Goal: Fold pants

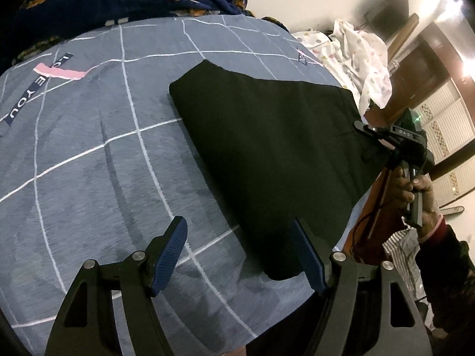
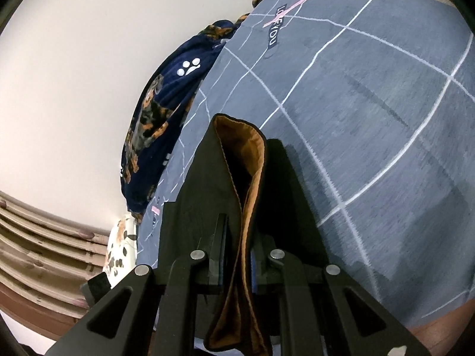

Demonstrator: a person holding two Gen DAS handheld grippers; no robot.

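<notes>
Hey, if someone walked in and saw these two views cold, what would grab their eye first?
First, the black pants lying folded on the grey checked bedsheet. Next, in the right wrist view, the right claw pinching a pants edge that shows an orange-brown lining. The left claw hovers open over the near end.

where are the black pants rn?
The black pants lie folded on the grey checked bedsheet, centre-right in the left wrist view. Their far right edge is pinched in the right gripper, beside the white dotted cloth.
</notes>
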